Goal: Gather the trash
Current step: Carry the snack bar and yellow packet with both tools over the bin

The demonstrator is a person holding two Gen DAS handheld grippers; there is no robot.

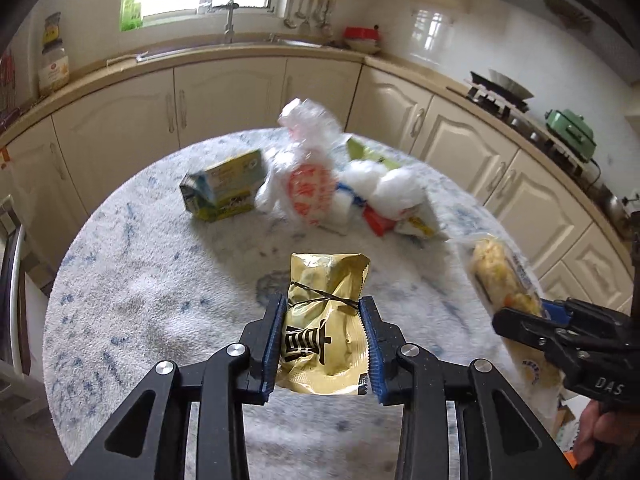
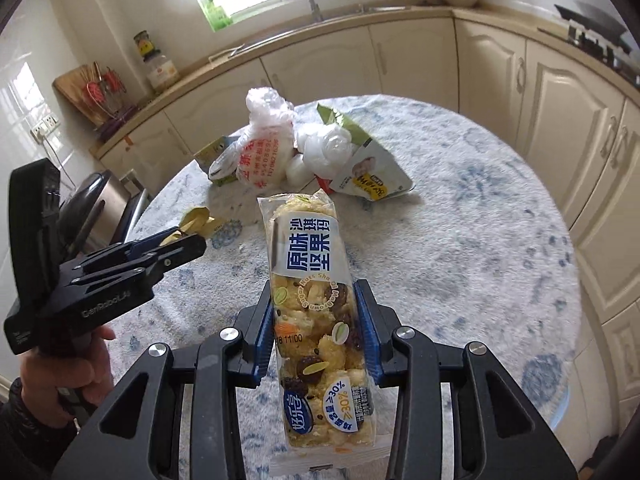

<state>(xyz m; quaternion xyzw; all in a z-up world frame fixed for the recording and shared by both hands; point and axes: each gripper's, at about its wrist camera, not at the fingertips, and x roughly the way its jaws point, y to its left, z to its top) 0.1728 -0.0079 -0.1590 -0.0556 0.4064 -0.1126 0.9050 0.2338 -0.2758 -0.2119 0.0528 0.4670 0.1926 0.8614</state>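
Observation:
My left gripper (image 1: 325,312) is shut on a crumpled gold wrapper (image 1: 326,320) and holds it above the round table (image 1: 140,280). My right gripper (image 2: 316,304) is shut on a clear nut-cake snack pack (image 2: 308,280), held upright above the table. In the left wrist view the right gripper (image 1: 532,312) and its pack (image 1: 500,276) show at the right. In the right wrist view the left gripper (image 2: 188,240) with the gold wrapper (image 2: 196,220) shows at the left. A trash pile lies at the table's far side: milk carton (image 1: 224,188), white plastic bag with red print (image 1: 308,176), crumpled tissues (image 1: 384,188), snack pouch (image 2: 372,176).
The table has a white and blue fluffy cover (image 2: 460,240). Cream kitchen cabinets (image 1: 232,96) curve behind it, with a sink and tap (image 1: 230,28) under a window. A stove (image 1: 500,96) stands at the right. A metal bin (image 2: 100,208) stands left of the table.

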